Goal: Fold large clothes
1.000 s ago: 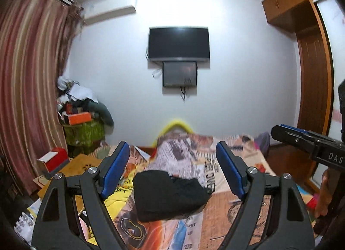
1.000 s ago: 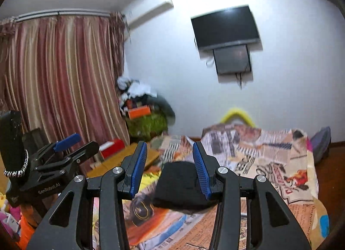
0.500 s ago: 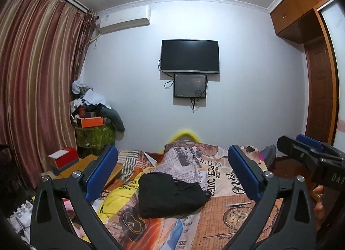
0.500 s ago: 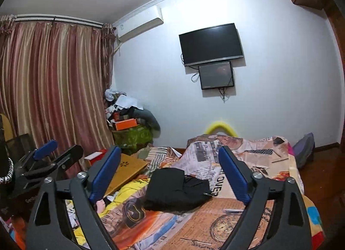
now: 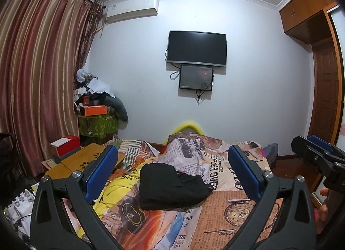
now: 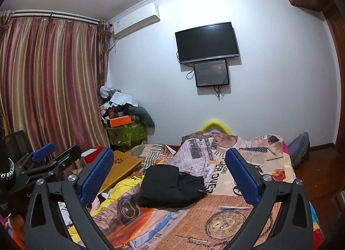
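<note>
Nearest the lens, the left gripper [image 5: 172,176] and right gripper [image 6: 169,176] both hang with blue-padded jaws spread wide, holding and touching nothing. Beyond them, at lower centre of each frame, the folded black fabric garment [image 5: 170,187] lies as a compact bundle on the newspaper-print bed cover [image 5: 237,213]. Judging by its tidy shape, the fold looks done; any finishing press should come straight down, avoiding dragging layers apart.
</note>
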Action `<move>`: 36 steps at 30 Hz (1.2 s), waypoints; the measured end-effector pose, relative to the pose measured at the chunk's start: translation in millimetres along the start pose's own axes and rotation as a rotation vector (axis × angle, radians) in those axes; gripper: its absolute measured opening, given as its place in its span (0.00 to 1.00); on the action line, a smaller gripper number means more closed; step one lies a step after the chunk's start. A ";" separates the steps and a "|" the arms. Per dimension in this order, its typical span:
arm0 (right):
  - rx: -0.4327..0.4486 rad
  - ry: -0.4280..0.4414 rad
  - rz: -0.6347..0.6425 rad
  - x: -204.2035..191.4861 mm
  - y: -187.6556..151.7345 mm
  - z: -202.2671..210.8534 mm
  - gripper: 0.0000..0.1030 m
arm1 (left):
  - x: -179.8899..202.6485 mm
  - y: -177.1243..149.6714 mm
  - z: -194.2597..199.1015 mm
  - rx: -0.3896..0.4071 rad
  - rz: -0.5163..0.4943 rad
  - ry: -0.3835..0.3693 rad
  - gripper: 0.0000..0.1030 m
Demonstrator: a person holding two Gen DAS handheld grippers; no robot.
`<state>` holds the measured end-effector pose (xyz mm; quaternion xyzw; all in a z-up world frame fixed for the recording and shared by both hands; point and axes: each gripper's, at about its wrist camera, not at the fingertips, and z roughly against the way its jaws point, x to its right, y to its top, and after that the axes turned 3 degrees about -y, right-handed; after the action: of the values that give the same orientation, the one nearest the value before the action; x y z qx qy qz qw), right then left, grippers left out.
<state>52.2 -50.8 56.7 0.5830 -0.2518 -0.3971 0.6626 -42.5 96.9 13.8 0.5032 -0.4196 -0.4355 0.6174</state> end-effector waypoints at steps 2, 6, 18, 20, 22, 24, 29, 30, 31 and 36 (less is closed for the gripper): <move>-0.003 -0.001 0.001 -0.3 0.4 0.5 1.00 | 0.2 -0.9 -2.2 -0.005 0.002 0.001 0.99; -0.018 0.000 0.001 -0.3 0.5 -0.9 1.00 | 0.8 -2.6 -4.3 -0.012 0.001 0.006 0.99; -0.051 -0.001 -0.003 1.0 -0.1 -1.6 1.00 | 3.3 -3.6 -9.3 -0.030 0.003 0.006 0.99; -0.052 -0.002 -0.003 1.3 1.1 -0.6 1.00 | 4.0 -3.7 -10.3 -0.032 0.003 0.006 0.99; -0.053 -0.003 -0.003 1.1 0.7 -1.2 1.00 | 4.2 -3.6 -11.0 -0.034 0.002 0.006 0.99; -0.057 -0.004 -0.004 1.7 2.4 -1.0 1.00 | 3.8 -3.9 -11.3 -0.036 0.004 0.005 0.99; -0.060 -0.003 -0.004 1.7 2.9 -1.7 1.00 | 4.3 -4.4 -12.0 -0.040 0.004 0.003 0.99; -0.061 -0.003 -0.003 1.6 2.3 -2.0 1.00 | 4.4 -4.3 -12.0 -0.040 0.003 0.003 0.99; -0.060 -0.003 -0.003 1.6 1.9 -2.0 1.00 | 4.5 -4.8 -12.1 -0.040 0.003 0.003 0.99; -0.065 -0.005 -0.001 1.5 2.0 -1.6 1.00 | 3.2 -3.9 -14.4 -0.044 0.009 -0.002 0.99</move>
<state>54.7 -51.1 58.1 0.5604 -0.2402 -0.4067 0.6803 -28.4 97.1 8.1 0.4872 -0.4130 -0.4424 0.6296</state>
